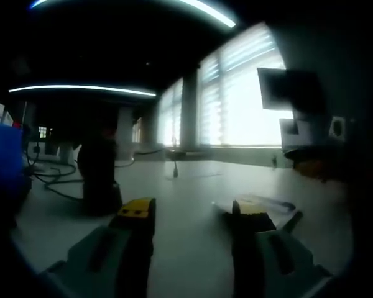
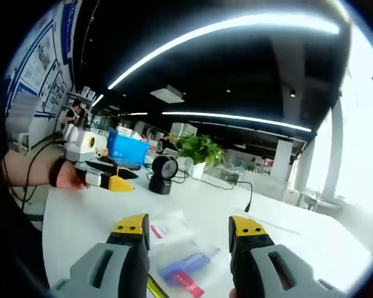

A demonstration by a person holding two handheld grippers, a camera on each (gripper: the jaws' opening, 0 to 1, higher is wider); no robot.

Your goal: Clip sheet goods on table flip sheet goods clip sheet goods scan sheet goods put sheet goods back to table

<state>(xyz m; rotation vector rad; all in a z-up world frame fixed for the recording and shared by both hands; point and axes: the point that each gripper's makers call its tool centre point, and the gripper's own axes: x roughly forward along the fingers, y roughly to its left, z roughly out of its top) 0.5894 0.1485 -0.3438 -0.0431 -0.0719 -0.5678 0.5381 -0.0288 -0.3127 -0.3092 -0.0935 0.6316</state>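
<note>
Spread right hand-held gripper (image 2: 189, 239) hovers over clear packets (image 2: 177, 251) on the desk (image 2: 286, 248); left hand-held gripper (image 1: 193, 217), at nine o'clock, is spread too.

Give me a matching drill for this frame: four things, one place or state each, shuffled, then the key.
Things:
1. clear packet
2. scanner
3. blue bin
4. plant

Places or states:
A. leafy, behind the scanner
B. flat on the table between the right gripper's open jaws
C. upright on the table, dark, with a round face
D. at the table's far end, past the left gripper

Pairs: 1-B, 2-C, 3-D, 4-A
</note>
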